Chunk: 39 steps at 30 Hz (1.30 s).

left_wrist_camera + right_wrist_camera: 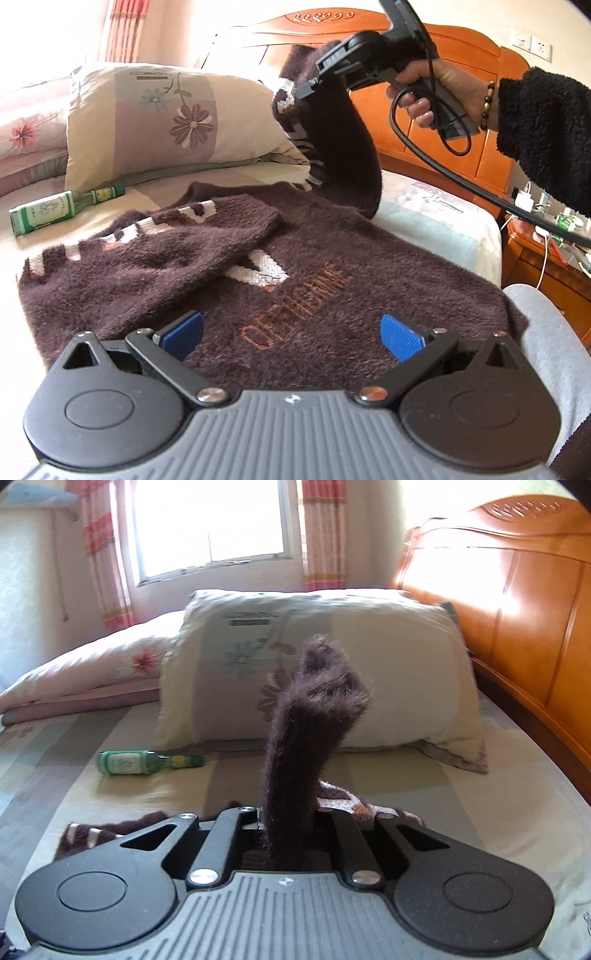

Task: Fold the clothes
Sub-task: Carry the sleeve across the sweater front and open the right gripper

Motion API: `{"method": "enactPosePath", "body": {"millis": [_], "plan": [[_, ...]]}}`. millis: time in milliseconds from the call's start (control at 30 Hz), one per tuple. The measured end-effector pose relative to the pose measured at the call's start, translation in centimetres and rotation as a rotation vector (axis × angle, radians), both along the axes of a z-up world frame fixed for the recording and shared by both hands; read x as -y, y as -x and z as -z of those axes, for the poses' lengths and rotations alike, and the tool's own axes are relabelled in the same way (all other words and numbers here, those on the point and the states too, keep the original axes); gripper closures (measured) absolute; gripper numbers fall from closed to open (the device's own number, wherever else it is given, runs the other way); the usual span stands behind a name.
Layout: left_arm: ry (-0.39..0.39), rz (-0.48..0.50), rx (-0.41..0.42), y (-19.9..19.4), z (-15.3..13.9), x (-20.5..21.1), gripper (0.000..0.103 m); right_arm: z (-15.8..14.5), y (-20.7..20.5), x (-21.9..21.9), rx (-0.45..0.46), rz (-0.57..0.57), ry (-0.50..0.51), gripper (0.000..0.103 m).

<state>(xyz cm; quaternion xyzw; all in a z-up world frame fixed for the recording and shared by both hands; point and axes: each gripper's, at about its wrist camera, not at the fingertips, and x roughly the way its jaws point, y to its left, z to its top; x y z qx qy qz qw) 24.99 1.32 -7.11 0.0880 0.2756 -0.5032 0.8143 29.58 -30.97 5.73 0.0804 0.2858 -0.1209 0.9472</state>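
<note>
Pinching 1 sleeve of the fuzzy dark-brown knitted sweater (295, 266) aloft for folding inward, right tongs (295, 88) grip while left tongs (291, 336) hover spread.

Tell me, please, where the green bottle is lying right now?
The green bottle lies on its side on the bed sheet, just in front of the flowered pillow and left of the brown sweater in both views.

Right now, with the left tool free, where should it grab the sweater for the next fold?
Probably the sweater's near bottom hem. It lies flat just ahead of the open left tool, so come in low from the near side and pinch the edge.
</note>
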Motion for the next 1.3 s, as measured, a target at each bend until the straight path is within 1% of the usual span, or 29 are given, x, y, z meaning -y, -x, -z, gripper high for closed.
{"method": "enactPosePath", "body": {"millis": [200,267,467,733,833,1000,1100,1267,1300], "plan": [[0.002,-0.016,-0.01,-0.5,0.1,-0.5,0.001,-0.5,-1.4,-3.1,-0.008,-0.084,0.038,0.091],[0.002,-0.022,-0.013,-0.7,0.1,-0.6,0.001,-0.3,-1.9,-4.1,-0.02,-0.111,0.064,0.091],[-0.009,-0.038,-0.027,-1.3,0.6,-1.0,0.001,0.8,-3.6,-7.0,-0.046,-0.186,0.104,0.091],[-0.046,-0.052,-0.034,-1.7,1.6,-1.2,0.001,4.3,-6.0,-10.7,-0.094,-0.262,0.167,0.09],[-0.058,-0.055,-0.042,-1.9,2.0,-1.1,0.001,5.9,-6.6,-12.1,-0.097,-0.272,0.206,0.09],[-0.068,-0.057,-0.054,-2.2,2.4,-1.0,0.001,7.8,-7.6,-13.7,-0.086,-0.295,0.241,0.09],[-0.077,-0.057,-0.057,-2.3,2.7,-0.9,0.001,8.9,-7.8,-14.7,-0.072,-0.308,0.281,0.09],[-0.094,-0.052,-0.059,-2.2,3.1,-0.7,0.001,11.1,-8.2,-15.3,-0.106,-0.336,0.291,0.09],[-0.098,-0.054,-0.06,-2.2,3.2,-0.6,0.001,11.5,-8.2,-15.4,-0.114,-0.34,0.288,0.087]]}}
